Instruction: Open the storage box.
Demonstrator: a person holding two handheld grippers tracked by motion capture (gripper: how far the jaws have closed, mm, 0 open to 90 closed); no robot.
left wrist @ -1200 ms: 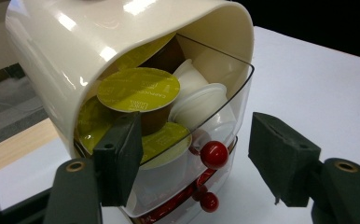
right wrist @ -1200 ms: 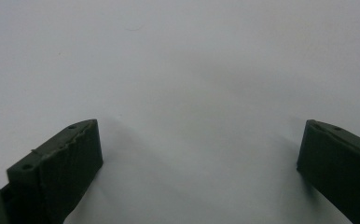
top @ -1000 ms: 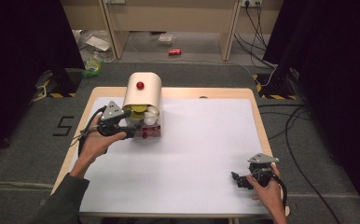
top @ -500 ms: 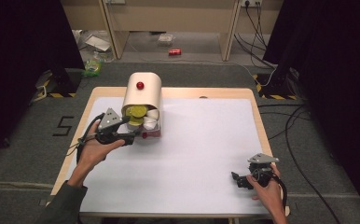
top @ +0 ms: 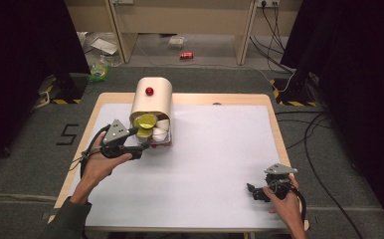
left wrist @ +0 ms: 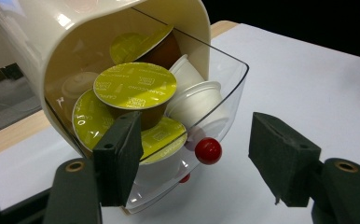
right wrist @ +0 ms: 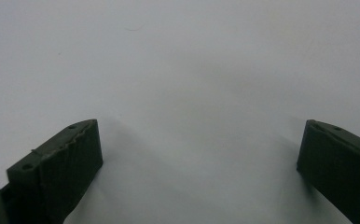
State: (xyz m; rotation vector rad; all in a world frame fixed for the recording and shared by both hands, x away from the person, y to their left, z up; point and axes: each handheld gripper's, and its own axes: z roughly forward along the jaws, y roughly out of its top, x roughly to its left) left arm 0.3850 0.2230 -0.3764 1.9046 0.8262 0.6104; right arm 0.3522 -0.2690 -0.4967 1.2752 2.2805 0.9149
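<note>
A: In the high view, what is different from a second ago?

B: The left gripper (top: 139, 149) sits lower and a touch further left in the frame than it did, and the clear drawer (top: 161, 140) of the cream capsule dispenser (top: 151, 102), left of centre on the white surface (top: 220, 164), now juts out with green-lidded capsules (top: 145, 121) exposed. I judge the drawer is being drawn open. The right gripper (top: 253, 190) rests at lower right, where it was.

A: And the left gripper view?

B: The jaws stand apart with the drawer's red knob (left wrist: 208, 150) between them, mid-frame; the pads don't press on it, so nothing is pinched. The capsules (left wrist: 135, 86) now look reachable.

A: The right gripper view?

B: Jaws wide at the bottom corners, nothing between them, bare surface (right wrist: 183, 70) beyond.
</note>
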